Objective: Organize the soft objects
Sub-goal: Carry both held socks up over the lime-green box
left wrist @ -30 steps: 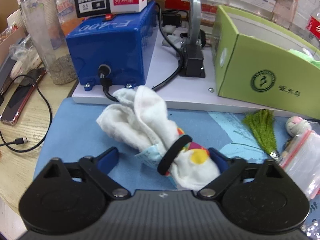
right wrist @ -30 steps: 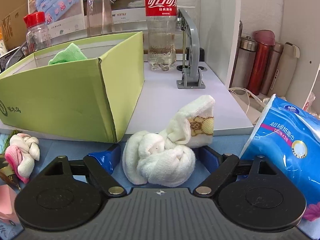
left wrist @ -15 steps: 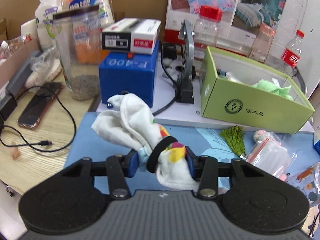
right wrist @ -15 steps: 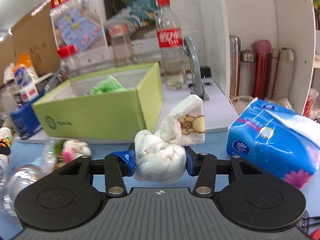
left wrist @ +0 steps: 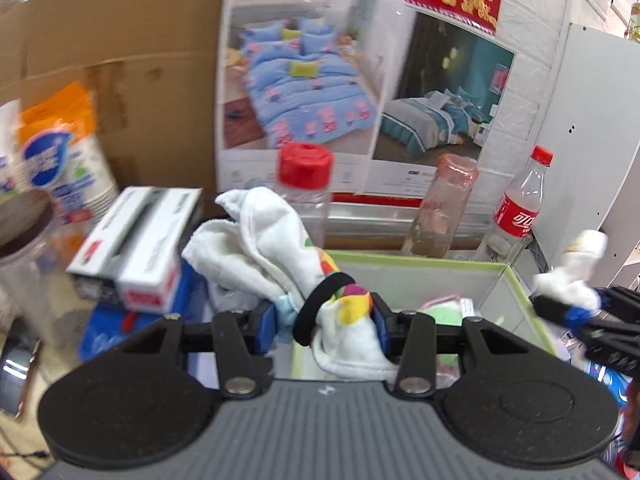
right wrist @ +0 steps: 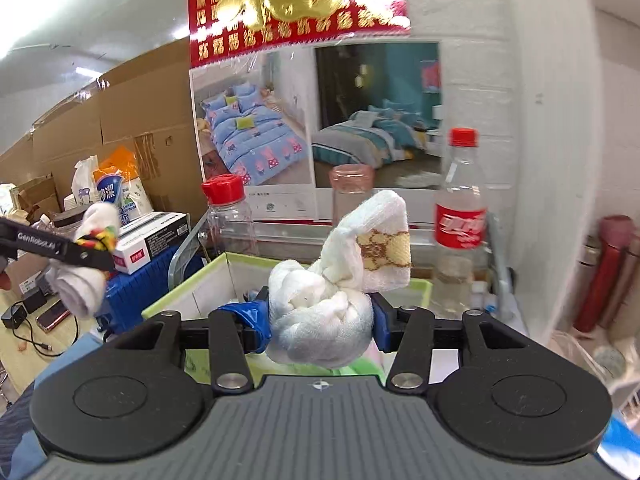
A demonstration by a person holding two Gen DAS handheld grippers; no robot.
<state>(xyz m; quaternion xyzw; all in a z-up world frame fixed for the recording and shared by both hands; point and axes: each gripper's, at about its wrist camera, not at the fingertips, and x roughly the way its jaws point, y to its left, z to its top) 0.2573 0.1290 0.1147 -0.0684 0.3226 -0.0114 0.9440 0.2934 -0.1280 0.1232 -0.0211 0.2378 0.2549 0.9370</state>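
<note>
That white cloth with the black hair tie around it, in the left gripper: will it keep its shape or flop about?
Probably floppy: the cloth bulges and creases either side of the hair tie. It looks light, since the left gripper holds it by a pinch. The tie likely keeps it bundled.

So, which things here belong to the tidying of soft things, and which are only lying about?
For the job:
- white cloth with black band, in left tongs
- knotted white towel, in right tongs
- green box, behind both

Lying about:
- cola bottle
- red-capped jar
- blue case
- flasks
</note>
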